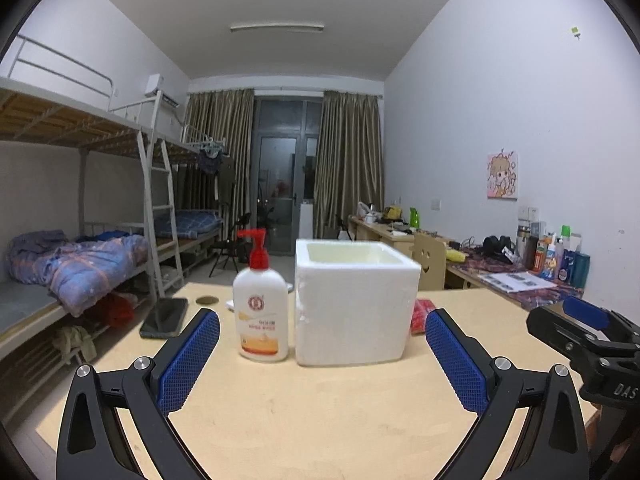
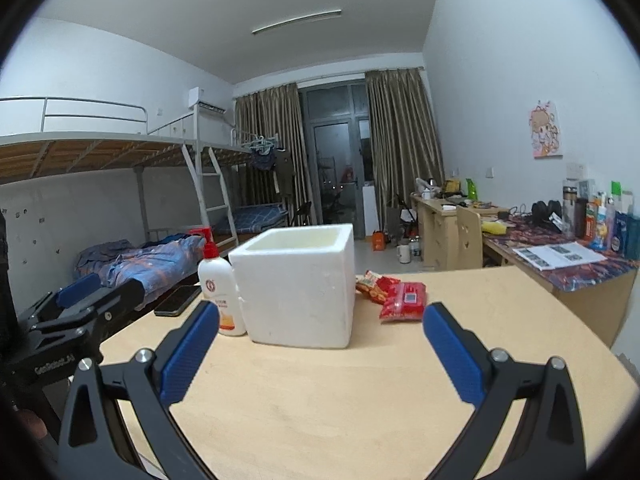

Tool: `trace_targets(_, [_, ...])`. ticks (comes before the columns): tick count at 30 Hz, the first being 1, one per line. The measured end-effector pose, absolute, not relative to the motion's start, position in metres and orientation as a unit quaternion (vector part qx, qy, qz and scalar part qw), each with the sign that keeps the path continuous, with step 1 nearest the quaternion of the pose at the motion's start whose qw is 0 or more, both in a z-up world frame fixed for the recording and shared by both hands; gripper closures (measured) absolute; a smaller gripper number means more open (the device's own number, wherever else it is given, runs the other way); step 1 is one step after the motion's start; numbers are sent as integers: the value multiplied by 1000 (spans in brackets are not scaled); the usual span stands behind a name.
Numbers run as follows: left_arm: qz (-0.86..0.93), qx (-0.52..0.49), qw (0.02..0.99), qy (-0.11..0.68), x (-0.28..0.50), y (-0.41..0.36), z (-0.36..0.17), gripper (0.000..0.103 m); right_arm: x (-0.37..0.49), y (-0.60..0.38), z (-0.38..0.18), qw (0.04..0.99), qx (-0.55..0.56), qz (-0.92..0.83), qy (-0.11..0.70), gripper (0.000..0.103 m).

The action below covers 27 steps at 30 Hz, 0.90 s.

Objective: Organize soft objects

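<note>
Red snack packets (image 2: 402,301) crinkled, flat on table (image 2: 320,400), beside foam box (image 2: 296,280).

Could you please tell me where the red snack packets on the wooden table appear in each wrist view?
Left wrist view: red snack packets peek out right of the white foam box, mostly hidden.
Right wrist view: red snack packets lie in full view, right of the white foam box.
Shared landmark: the box.

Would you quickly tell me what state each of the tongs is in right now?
Left tongs: open, holding nothing, above the table.
Right tongs: open, holding nothing.
</note>
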State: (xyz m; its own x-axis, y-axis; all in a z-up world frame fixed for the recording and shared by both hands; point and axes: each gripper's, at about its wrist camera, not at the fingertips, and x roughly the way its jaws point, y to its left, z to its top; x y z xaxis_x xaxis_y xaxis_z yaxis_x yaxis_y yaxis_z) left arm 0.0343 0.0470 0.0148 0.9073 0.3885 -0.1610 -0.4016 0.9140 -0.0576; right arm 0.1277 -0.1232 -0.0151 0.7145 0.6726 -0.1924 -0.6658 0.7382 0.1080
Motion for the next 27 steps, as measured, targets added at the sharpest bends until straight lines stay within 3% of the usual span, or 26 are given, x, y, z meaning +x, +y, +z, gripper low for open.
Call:
trace_targets(8, [197,-52,972,114,47,52,-7,0,125,-120,-26,923,10,362,126,0])
trace_targets(27, [194,-60,973,113,38,53,-5,0,109,-118,-17,932,-17,346,105,0])
